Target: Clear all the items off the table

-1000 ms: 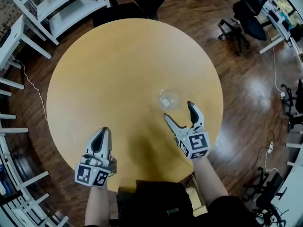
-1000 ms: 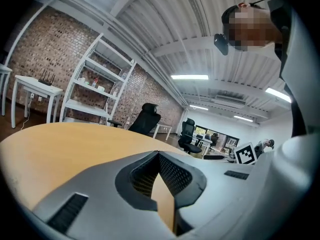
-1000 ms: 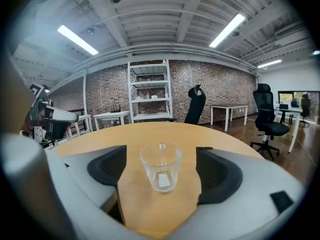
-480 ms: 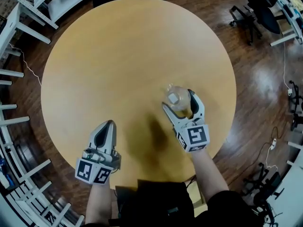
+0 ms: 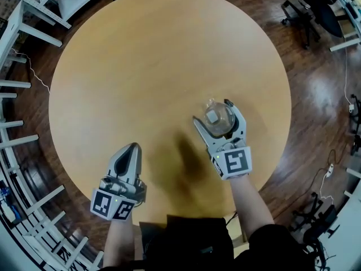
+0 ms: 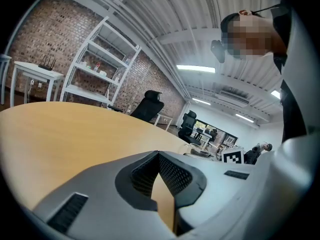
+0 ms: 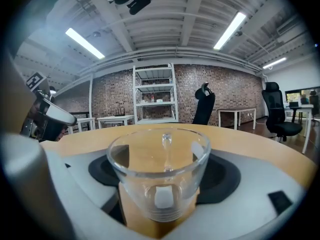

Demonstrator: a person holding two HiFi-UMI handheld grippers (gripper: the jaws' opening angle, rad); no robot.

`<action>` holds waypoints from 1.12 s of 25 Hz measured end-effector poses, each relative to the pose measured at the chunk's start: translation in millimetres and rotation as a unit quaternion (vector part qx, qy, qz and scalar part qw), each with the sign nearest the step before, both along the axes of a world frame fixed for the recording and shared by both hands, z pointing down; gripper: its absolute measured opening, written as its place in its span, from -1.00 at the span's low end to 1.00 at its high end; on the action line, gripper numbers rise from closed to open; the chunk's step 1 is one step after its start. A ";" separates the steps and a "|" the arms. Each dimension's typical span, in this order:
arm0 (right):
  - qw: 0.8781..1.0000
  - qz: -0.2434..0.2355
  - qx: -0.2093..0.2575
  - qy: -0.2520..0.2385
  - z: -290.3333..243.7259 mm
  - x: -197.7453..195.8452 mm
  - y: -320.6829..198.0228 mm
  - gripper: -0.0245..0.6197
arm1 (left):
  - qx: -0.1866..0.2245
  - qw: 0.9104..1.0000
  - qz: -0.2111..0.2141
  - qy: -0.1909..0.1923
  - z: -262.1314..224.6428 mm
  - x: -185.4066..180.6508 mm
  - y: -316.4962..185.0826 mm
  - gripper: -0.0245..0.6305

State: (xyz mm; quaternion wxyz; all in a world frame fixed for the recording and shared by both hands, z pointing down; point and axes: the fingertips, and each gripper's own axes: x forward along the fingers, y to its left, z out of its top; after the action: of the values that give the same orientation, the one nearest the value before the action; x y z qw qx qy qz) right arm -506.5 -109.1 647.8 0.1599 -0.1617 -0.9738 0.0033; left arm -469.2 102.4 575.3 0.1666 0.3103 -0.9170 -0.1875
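Near edge of the table (image 5: 141, 66) hidden behind the person's body (image 5: 192, 244); shelf (image 7: 154, 91) items too small to identify.

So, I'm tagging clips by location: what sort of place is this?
Probably an open-plan office or workshop in a loft-style building: a red-brown brick wall, white metal shelving unit, black swivel office chair on dark wood flooring, and long ceiling strip lights.

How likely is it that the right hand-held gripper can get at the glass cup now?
Very likely yes: the glass cup stands between the jaws of the right hand-held gripper, which are closing, and nothing on the table blocks it.
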 end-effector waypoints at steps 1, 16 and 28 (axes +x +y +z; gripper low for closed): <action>1.000 -0.002 0.000 0.000 0.2 -0.1 1.0 0.39 | 0.000 1.000 0.000 0.001 0.6 0.3 -0.4 -0.95; 0.998 -0.038 -0.027 -0.034 -49.5 39.5 35.8 0.36 | 0.012 1.000 0.014 -0.019 -19.1 17.5 12.4 -0.95; 0.994 -0.024 -0.047 -0.093 -137.2 89.5 104.3 0.36 | 0.037 0.995 0.053 -0.078 -70.7 38.7 59.2 -0.95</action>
State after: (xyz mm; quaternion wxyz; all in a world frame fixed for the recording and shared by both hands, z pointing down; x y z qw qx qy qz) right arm -417.0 -4.8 510.6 0.0610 -0.1923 -0.9790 0.0300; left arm -430.5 161.6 504.6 0.0921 0.3780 -0.9019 -0.1876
